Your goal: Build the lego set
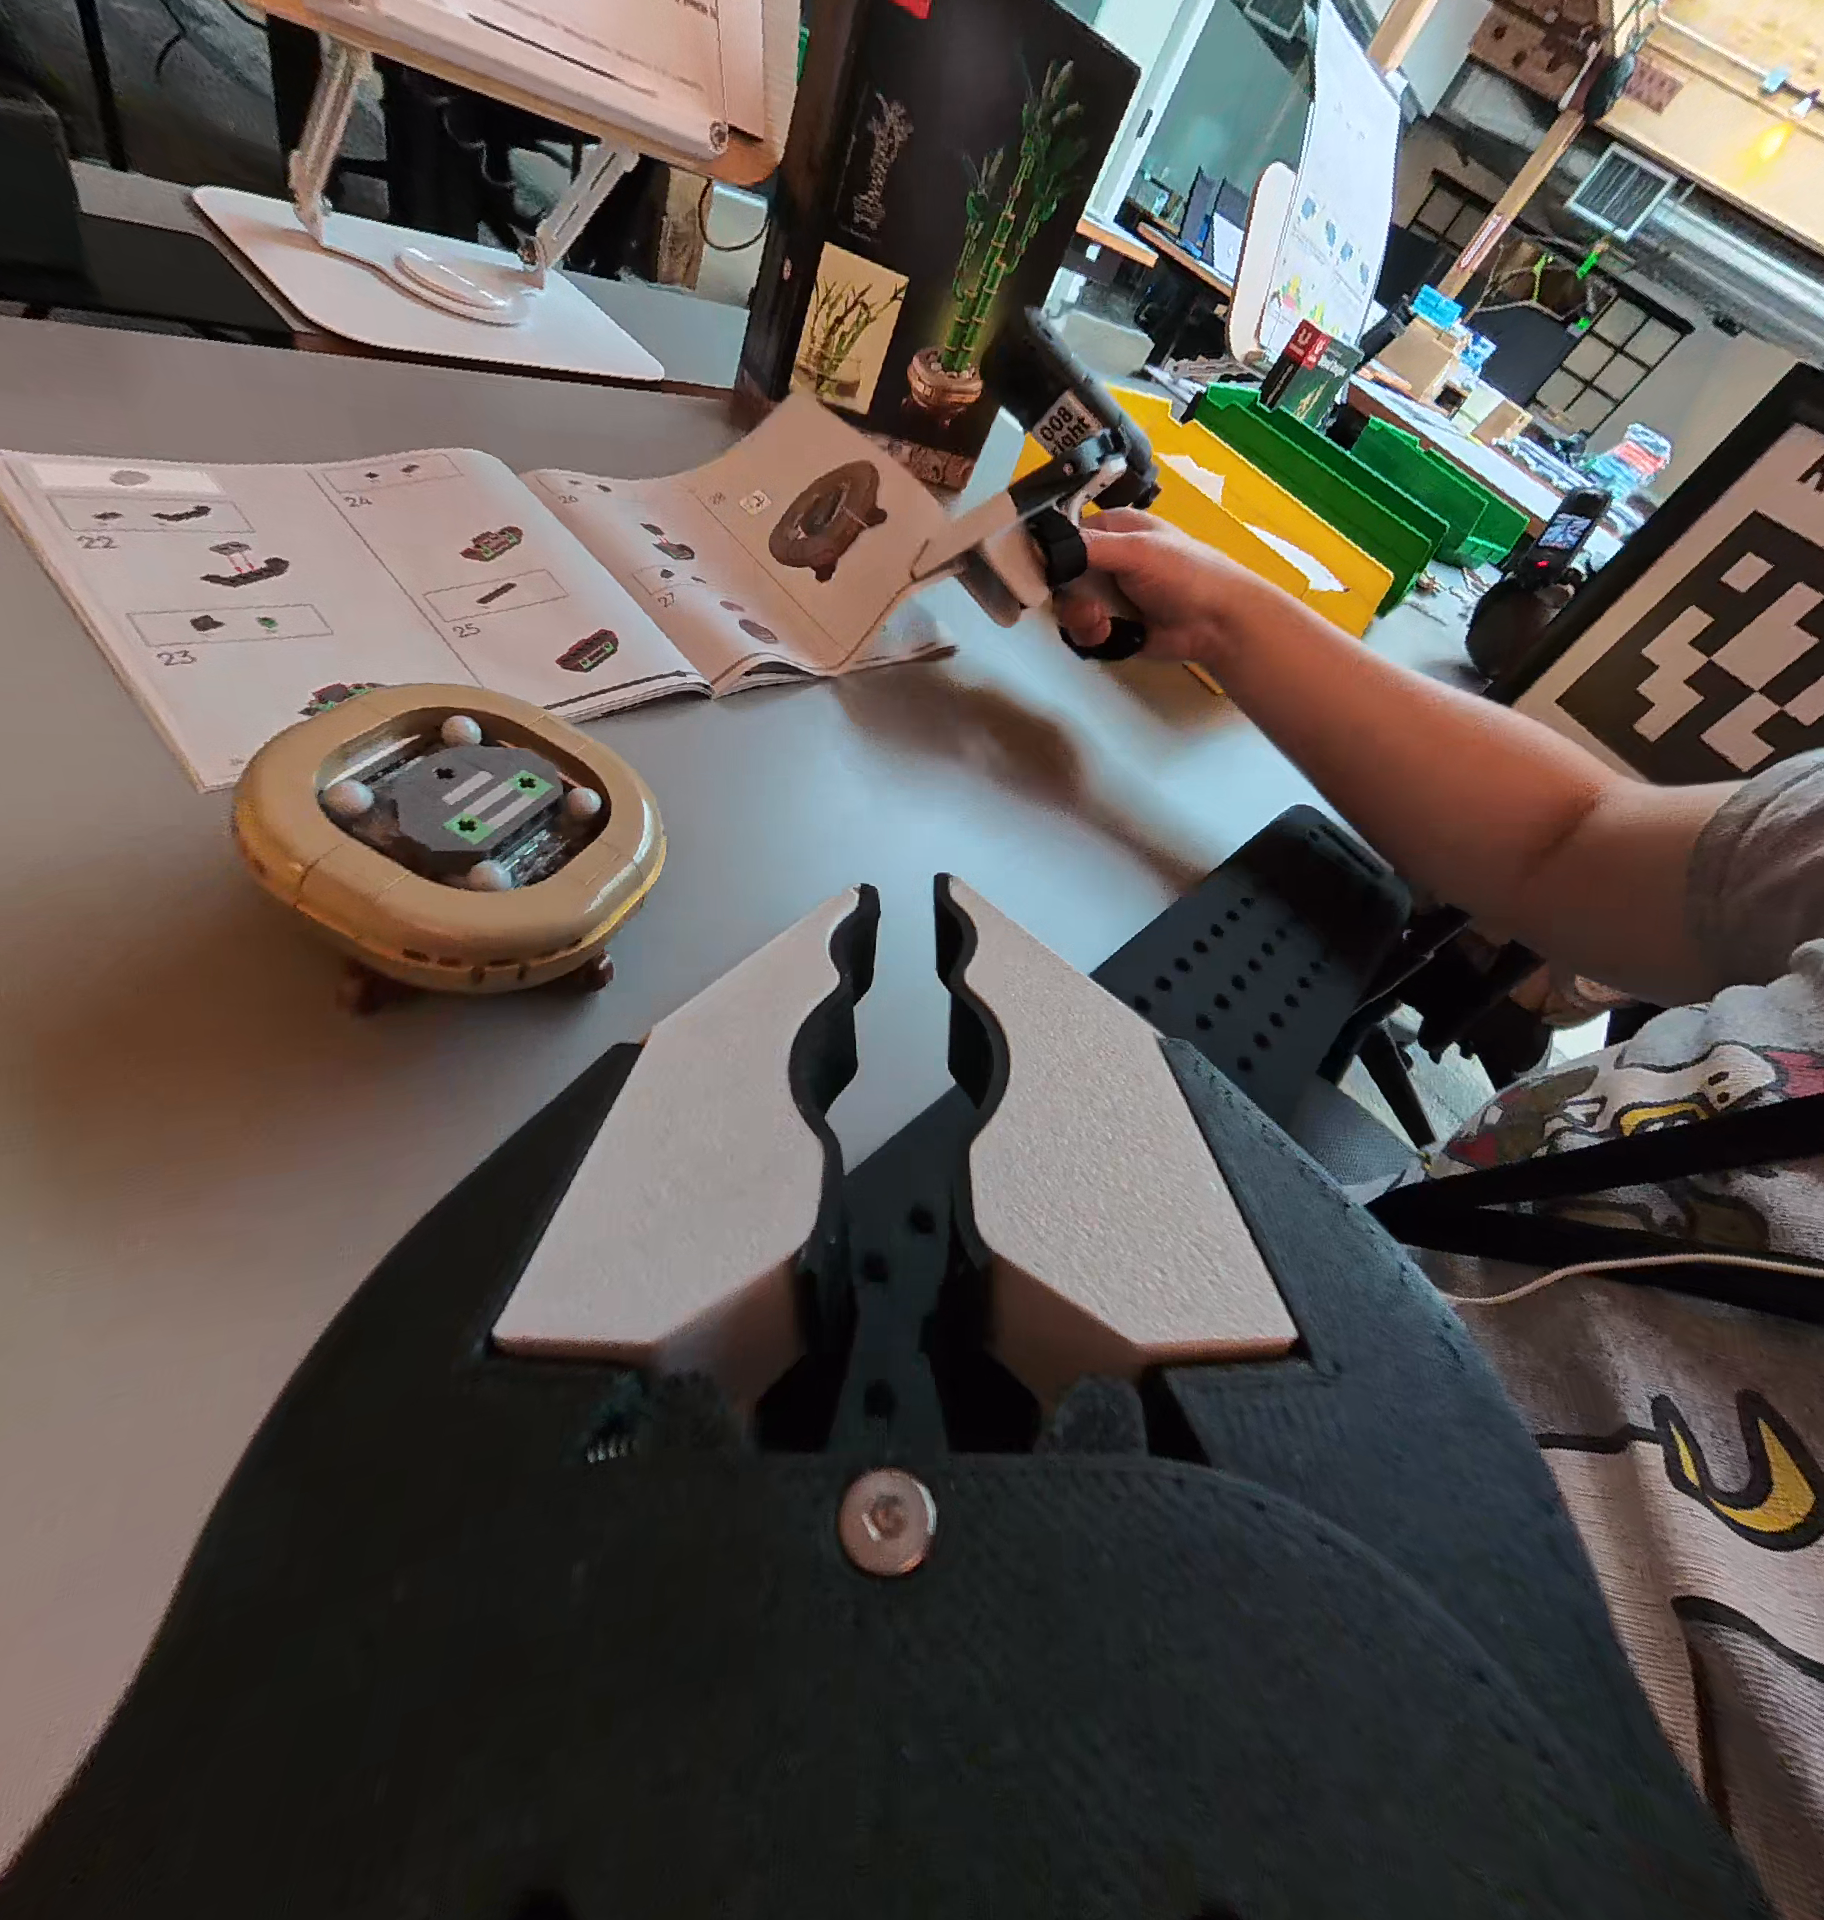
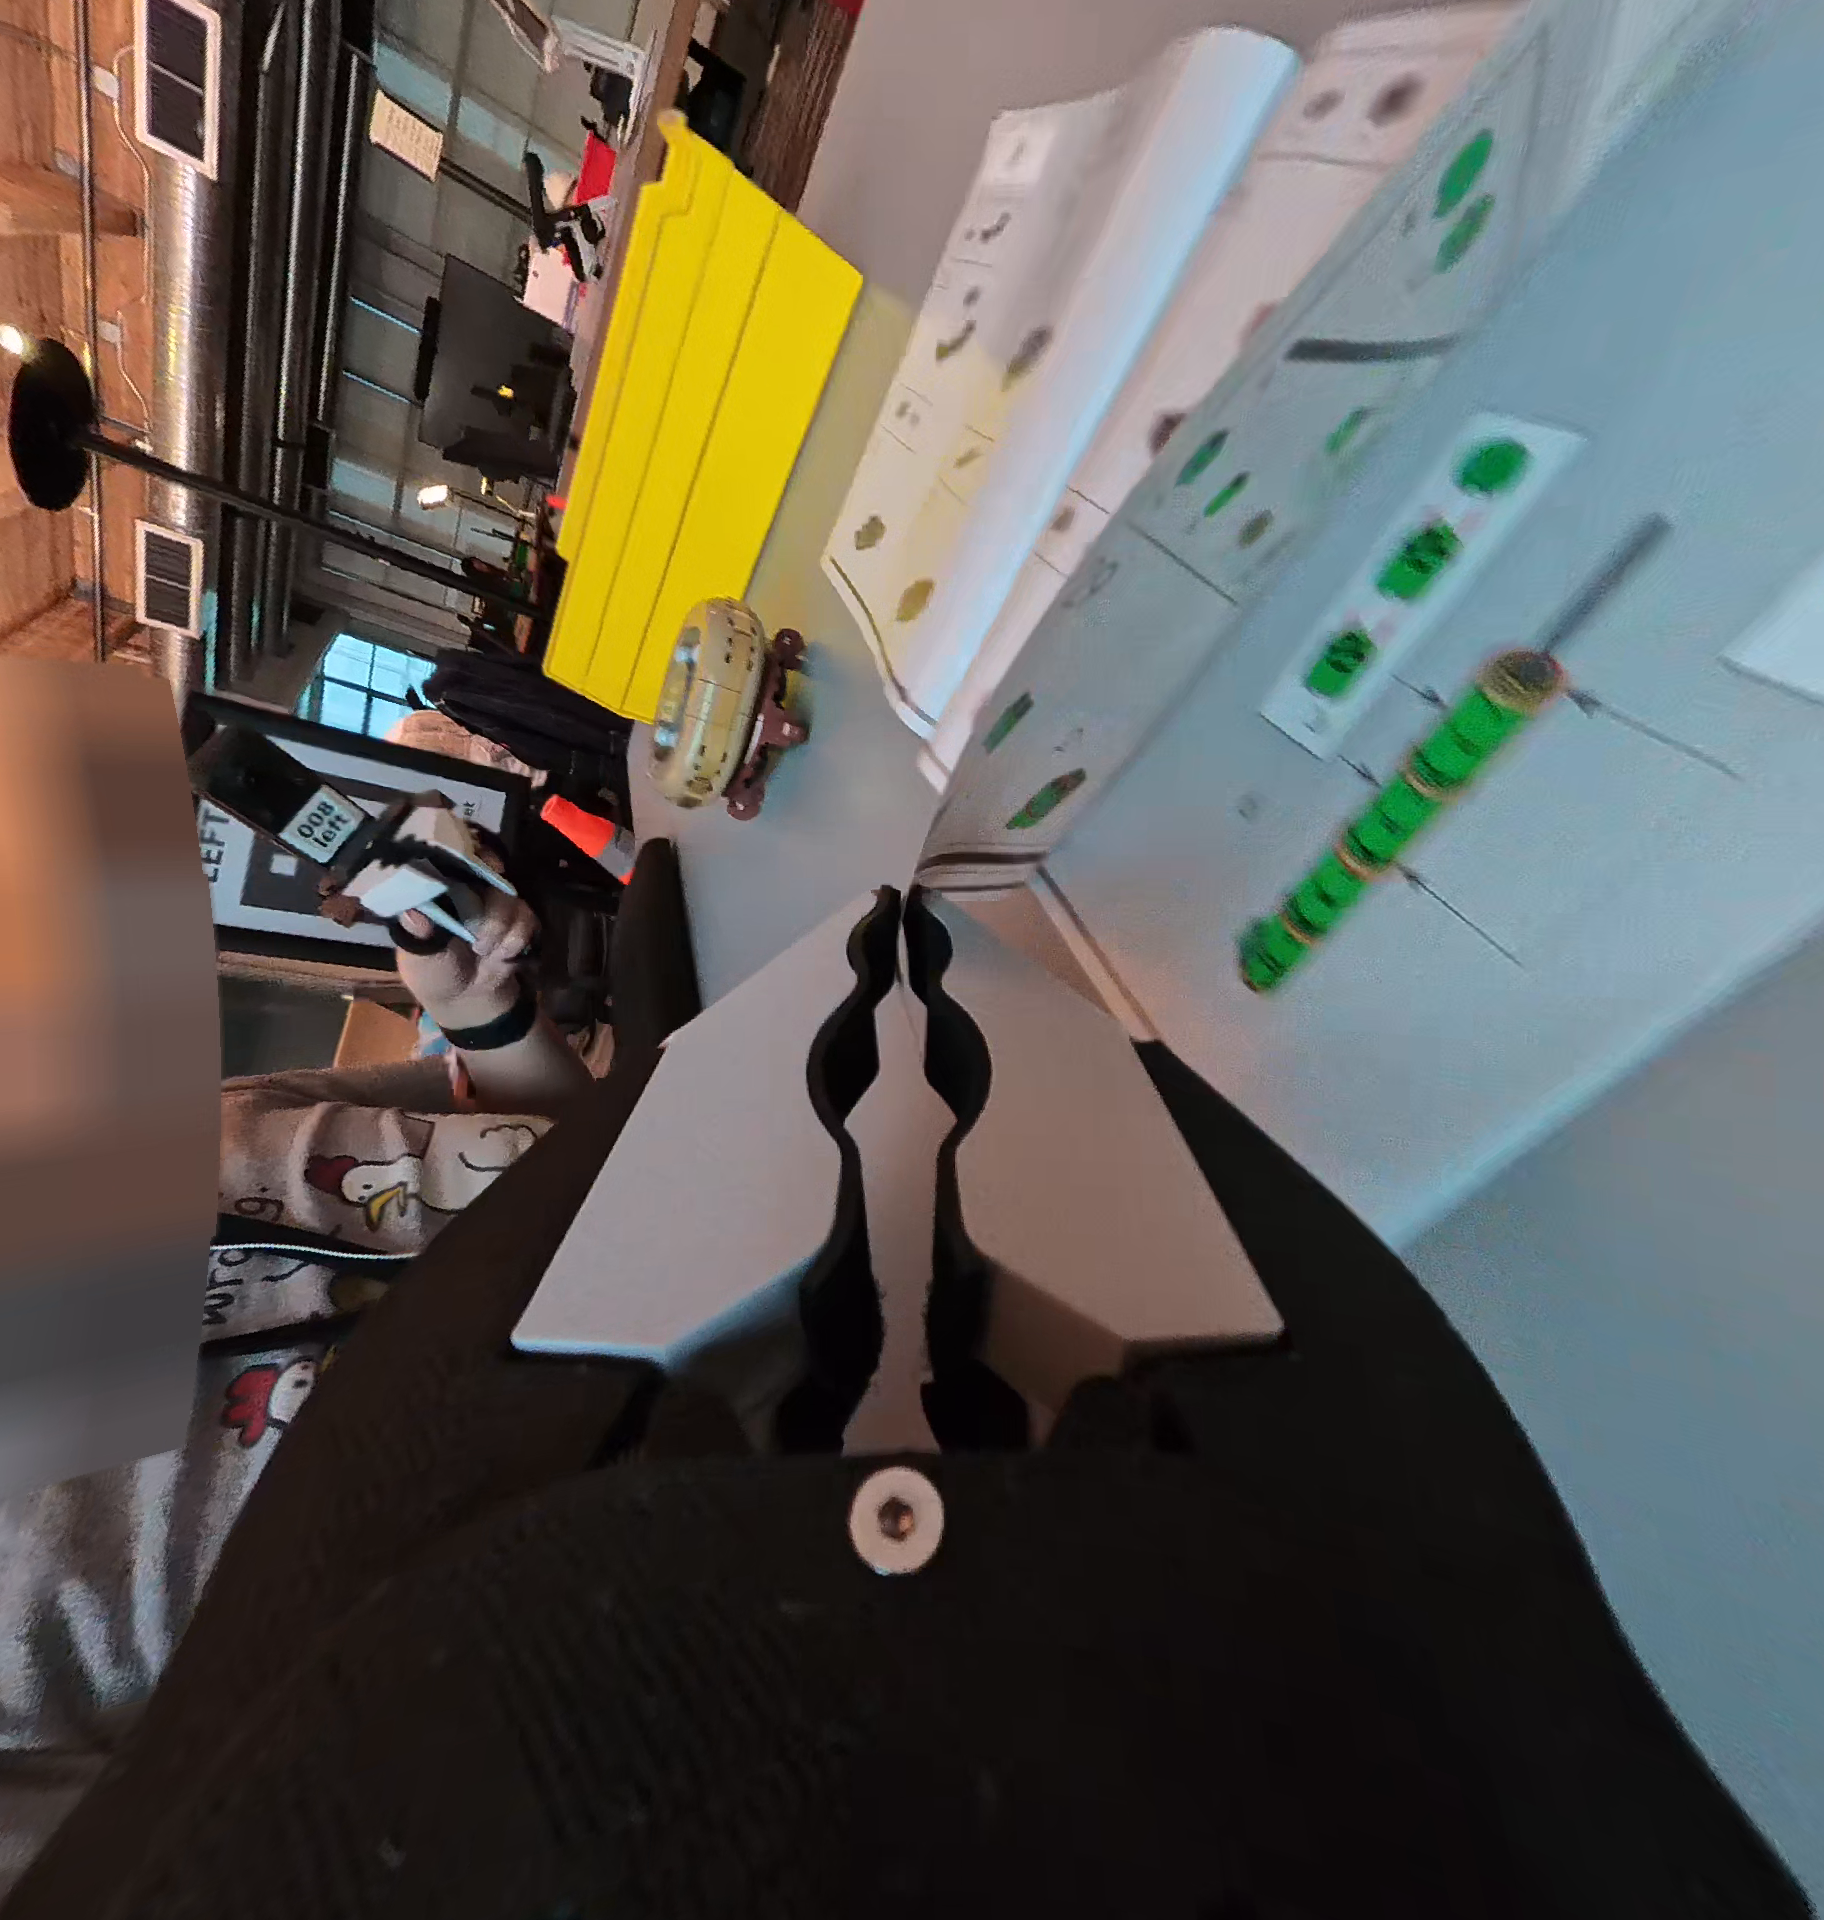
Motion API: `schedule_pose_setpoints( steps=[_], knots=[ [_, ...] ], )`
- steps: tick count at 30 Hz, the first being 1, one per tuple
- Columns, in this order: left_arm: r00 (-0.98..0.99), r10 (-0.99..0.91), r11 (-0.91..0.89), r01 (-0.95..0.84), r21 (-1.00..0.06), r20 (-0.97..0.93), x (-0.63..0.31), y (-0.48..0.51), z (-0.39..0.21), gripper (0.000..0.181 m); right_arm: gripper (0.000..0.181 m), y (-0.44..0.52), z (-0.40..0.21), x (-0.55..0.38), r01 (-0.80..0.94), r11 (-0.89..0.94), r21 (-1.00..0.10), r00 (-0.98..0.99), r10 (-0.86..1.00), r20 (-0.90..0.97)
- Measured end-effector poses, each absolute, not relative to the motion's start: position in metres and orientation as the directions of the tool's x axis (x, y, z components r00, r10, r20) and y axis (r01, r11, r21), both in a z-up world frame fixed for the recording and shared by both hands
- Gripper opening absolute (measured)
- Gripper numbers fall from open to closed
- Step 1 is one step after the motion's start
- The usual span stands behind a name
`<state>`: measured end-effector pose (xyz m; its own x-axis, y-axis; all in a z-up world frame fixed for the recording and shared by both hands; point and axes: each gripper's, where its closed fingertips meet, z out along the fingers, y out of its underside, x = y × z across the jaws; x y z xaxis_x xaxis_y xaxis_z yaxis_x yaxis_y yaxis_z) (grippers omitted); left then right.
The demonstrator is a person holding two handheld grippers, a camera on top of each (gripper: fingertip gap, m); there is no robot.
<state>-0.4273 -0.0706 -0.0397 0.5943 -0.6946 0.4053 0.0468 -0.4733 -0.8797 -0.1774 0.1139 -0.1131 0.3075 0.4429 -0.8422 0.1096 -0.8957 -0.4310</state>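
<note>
A tan lego pot with a grey studded core stands on the grey table, left of my left gripper. That gripper is slightly open and empty, near the table's front edge. The instruction booklet lies open behind the pot. My right gripper is shut on the edge of a booklet page and holds it lifted. In the right wrist view my right gripper is closed at the tips, with the printed page close on the right. The pot and left gripper show farther off.
The dark lego set box stands behind the booklet. A yellow bin and a green bin sit at the back right. A white stand is at the back left. A black chair is beside the table edge. My right fingertips sit around 30 cm from my left ones. Measured from the fingertips, the tan lego pot is 12 cm or so from the left gripper and 30 cm from the right.
</note>
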Motion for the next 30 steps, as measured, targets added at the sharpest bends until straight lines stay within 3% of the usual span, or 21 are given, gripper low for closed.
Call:
schedule_pose_setpoints(
  steps=[7, 10, 15, 23, 25, 30],
  knots=[
    [0.581, -0.689, -0.474, 0.091, -0.876, 0.433, -0.453, -0.084, -0.038, 0.009, 0.0, 0.14, -0.042, -0.273, 0.249, -0.821, -0.514, 0.306, 0.57, -0.763],
    [0.565, -0.689, -0.487, 0.102, -0.868, 0.453, -0.459, -0.093, -0.038, 0.009, 0.0, 0.147, -0.031, -0.33, 0.32, -0.811, -0.491, 0.287, 0.576, -0.765],
    [0.54, -0.691, -0.522, 0.086, -0.849, 0.479, -0.46, -0.109, -0.042, 0.01, 0.0, 0.142, -0.065, -0.411, 0.48, -0.769, -0.421, 0.281, 0.59, -0.757],
    [0.488, -0.683, -0.585, 0.079, -0.807, 0.543, -0.454, -0.126, -0.055, 0.01, 0.006, 0.107, -0.146, -0.449, 0.623, -0.768, -0.15, 0.358, 0.45, -0.818],
    [0.488, -0.681, -0.589, 0.078, -0.805, 0.546, -0.454, -0.127, -0.057, 0.01, 0.017, 0.104, -0.154, -0.445, 0.64, -0.754, -0.148, 0.368, 0.469, -0.803],
    [0.475, -0.679, -0.596, 0.089, -0.798, 0.56, -0.452, -0.122, -0.057, 0.01, 0.018, 0.114, -0.135, -0.441, 0.591, -0.764, -0.259, 0.309, 0.511, -0.802]
  ],
)
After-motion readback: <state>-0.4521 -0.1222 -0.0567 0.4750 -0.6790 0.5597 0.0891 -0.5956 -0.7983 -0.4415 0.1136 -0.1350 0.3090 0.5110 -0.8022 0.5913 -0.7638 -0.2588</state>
